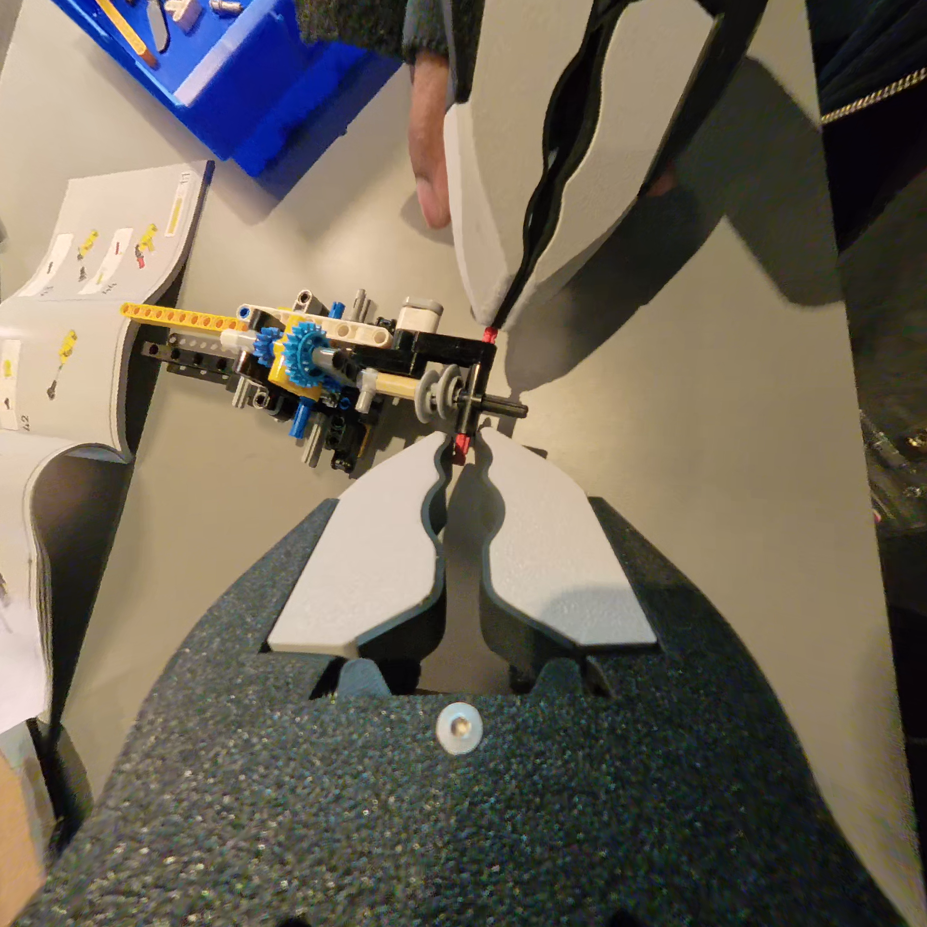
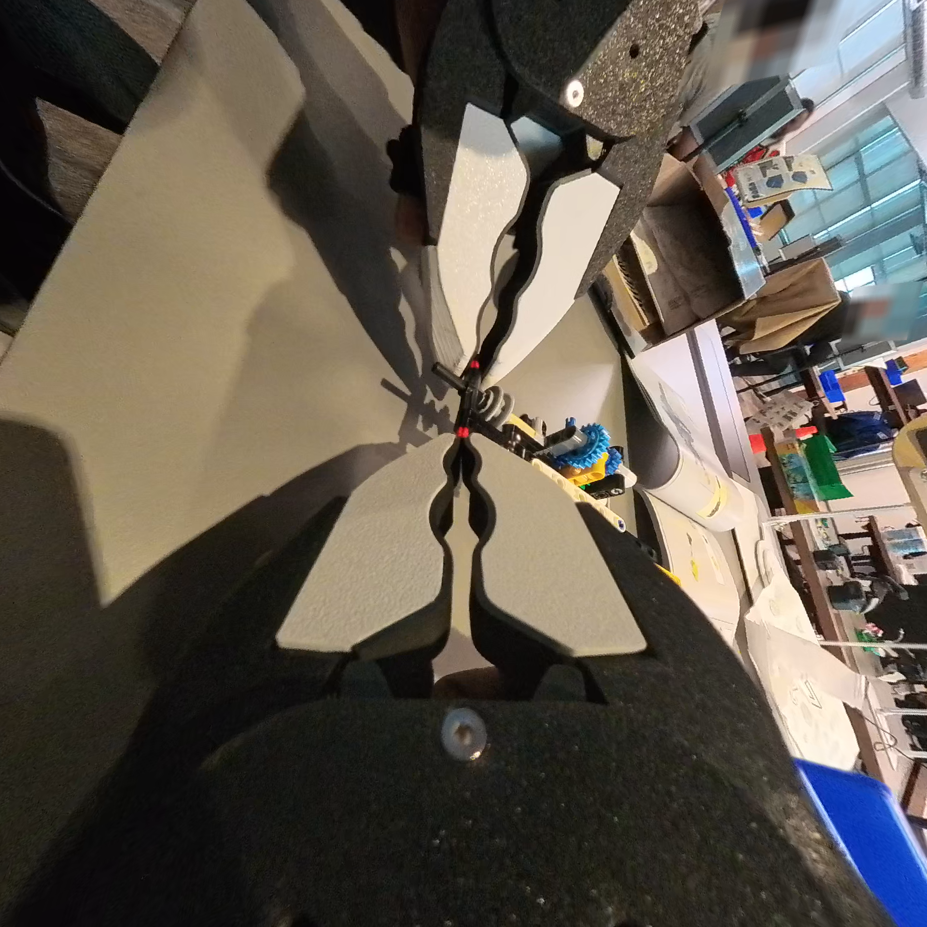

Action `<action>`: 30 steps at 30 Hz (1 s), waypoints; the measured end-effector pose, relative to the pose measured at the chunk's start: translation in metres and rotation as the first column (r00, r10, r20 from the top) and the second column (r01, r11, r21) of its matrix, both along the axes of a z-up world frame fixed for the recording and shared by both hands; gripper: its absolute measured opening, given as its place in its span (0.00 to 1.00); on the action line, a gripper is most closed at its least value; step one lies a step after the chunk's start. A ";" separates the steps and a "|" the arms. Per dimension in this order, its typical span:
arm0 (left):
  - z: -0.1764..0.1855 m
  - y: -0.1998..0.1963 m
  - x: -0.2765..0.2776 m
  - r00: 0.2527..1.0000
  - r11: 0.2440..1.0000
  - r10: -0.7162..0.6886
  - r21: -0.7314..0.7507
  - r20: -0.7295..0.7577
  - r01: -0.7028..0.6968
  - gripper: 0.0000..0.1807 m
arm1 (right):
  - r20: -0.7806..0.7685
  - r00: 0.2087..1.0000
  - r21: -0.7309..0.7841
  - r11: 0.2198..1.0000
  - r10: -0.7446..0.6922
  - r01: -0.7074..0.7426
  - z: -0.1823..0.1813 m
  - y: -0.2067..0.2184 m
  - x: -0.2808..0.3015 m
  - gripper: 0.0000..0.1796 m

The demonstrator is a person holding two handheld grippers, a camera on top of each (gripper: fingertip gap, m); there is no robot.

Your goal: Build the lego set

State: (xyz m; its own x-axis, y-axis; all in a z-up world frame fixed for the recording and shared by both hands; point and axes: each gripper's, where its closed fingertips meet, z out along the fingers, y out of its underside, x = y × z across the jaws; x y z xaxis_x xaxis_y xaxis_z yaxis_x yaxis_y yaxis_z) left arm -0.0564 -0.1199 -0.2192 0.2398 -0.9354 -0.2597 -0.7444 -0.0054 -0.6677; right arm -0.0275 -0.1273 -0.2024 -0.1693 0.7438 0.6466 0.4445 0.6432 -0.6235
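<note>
A partly built Lego model (image 1: 321, 361) with blue gears, a yellow beam and black beams lies across the grey table (image 1: 652, 451). At its right end a black upright piece (image 1: 474, 381) has a red pin at each end. My left gripper (image 1: 464, 441) is shut on the lower red pin (image 1: 461, 446). My right gripper (image 1: 494, 326) comes from the far side and is shut on the upper red pin (image 1: 490, 335). In the right wrist view my right gripper (image 2: 461, 436) and left gripper (image 2: 474, 363) meet tip to tip on that piece, with the model (image 2: 577, 451) behind them.
An open instruction booklet (image 1: 100, 281) lies left of the model. A blue parts bin (image 1: 241, 85) stands at the far left. A person's hand (image 1: 426, 150) holds the right gripper. Shelves and boxes (image 2: 752, 251) fill the room beyond the table.
</note>
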 end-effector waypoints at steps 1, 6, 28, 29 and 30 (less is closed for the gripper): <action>0.000 0.000 0.000 1.000 1.000 -0.009 0.008 -0.008 0.009 0.04 | 0.004 1.000 0.000 1.000 0.004 -0.004 0.000 0.000 -0.001 0.00; 0.001 0.005 -0.006 0.999 0.999 -0.033 0.038 -0.012 0.034 0.04 | 0.022 1.000 0.023 1.000 0.007 -0.007 0.000 0.002 -0.006 0.00; 0.005 0.018 -0.035 0.988 0.993 0.119 -0.014 0.093 -0.118 0.11 | 0.052 0.999 0.077 0.997 -0.003 -0.001 -0.001 0.008 -0.015 0.00; 0.006 0.015 -0.037 0.981 0.987 0.160 -0.040 0.115 -0.156 0.11 | 0.057 0.998 0.085 0.996 -0.003 -0.002 -0.001 0.009 -0.014 0.00; 0.007 0.013 -0.038 0.966 0.976 0.211 -0.081 0.146 -0.201 0.12 | 0.064 0.998 0.093 0.996 0.000 -0.006 0.000 0.010 -0.012 0.00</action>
State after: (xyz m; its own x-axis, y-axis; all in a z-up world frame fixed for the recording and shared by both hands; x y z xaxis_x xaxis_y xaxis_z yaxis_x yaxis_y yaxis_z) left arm -0.0946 -0.1069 -0.2117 0.4614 -0.8752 -0.1452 -0.6116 -0.1952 -0.7667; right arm -0.0390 -0.1178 -0.2026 -0.2146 0.6802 0.7009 0.4798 0.6985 -0.5309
